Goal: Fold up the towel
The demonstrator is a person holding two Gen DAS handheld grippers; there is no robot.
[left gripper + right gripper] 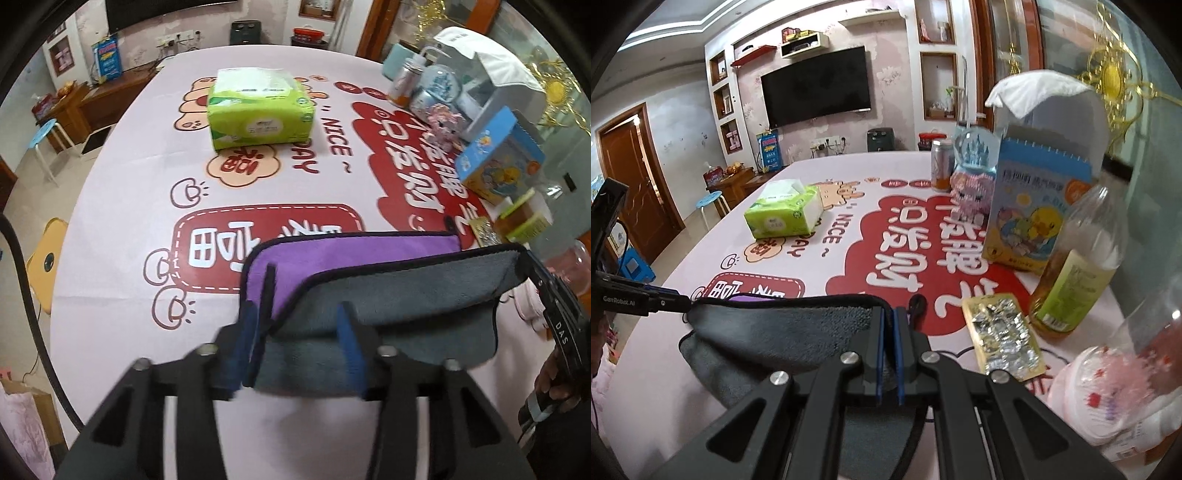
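Note:
The towel (399,291) is grey on one side and purple on the other, with dark piping. It lies at the near edge of the table, with its grey flap lifted over the purple layer (332,254). My left gripper (295,325) has its jaws apart, and the grey flap hangs between the blue pads. In the right wrist view the left gripper's tip (670,304) touches the towel's left corner. My right gripper (889,325) is shut on the right corner of the grey flap (775,332) and holds it up.
A green tissue pack (258,110) sits mid-table on the printed tablecloth (122,229). Along the right side stand a duck-print box (1034,206), a bottle (1078,266), a foil blister pack (1004,339), a snow globe (971,151), a can (942,162) and a pink lidded tub (1108,391).

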